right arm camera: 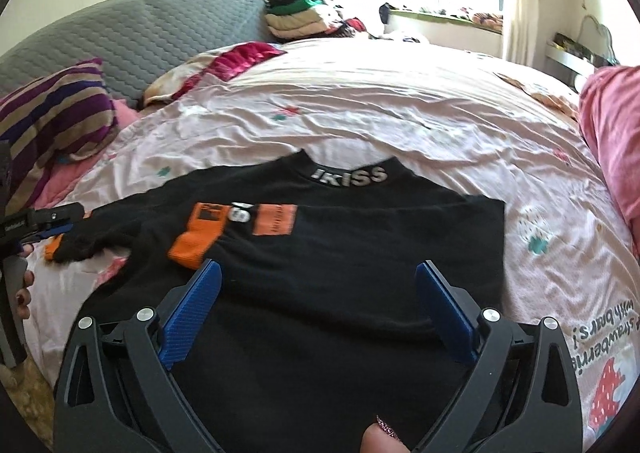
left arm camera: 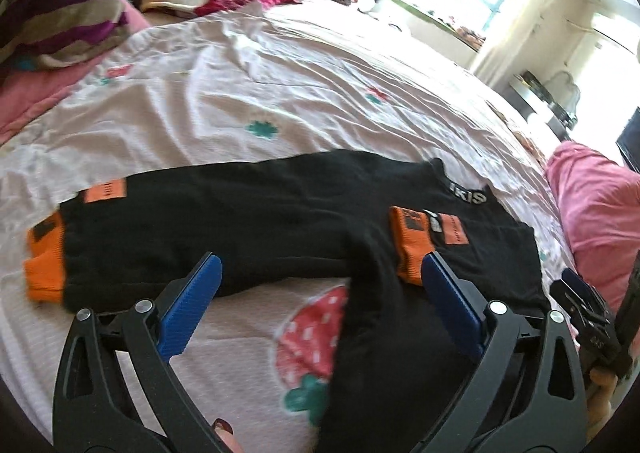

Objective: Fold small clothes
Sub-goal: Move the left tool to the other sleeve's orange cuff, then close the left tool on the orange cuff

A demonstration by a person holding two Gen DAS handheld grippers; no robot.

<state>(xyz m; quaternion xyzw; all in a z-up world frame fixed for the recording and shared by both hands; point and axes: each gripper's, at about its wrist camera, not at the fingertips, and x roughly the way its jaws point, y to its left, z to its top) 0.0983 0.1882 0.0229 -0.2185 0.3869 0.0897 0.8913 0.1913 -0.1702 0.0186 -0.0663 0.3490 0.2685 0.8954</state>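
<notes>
A small black top with orange cuffs lies flat on the bed (left arm camera: 248,221) (right arm camera: 360,245). Its collar reads "KISS" (right arm camera: 349,175). One sleeve is folded across the chest, its orange cuff (right arm camera: 196,241) lying on the body; this cuff shows in the left wrist view (left arm camera: 412,245) too. The other sleeve stretches out left, ending in an orange cuff (left arm camera: 46,265). My left gripper (left arm camera: 320,273) is open, hovering over the sleeve area and hem. My right gripper (right arm camera: 318,277) is open, hovering over the top's body. Neither holds anything.
The bed has a pale pink strawberry-print sheet (left arm camera: 240,93) (right arm camera: 400,101). A striped pillow (right arm camera: 52,113), a grey headboard (right arm camera: 140,29), a stack of folded clothes (right arm camera: 300,17) and a pink blanket (right arm camera: 612,125) surround it. The left gripper shows at the left edge of the right wrist view (right arm camera: 48,225).
</notes>
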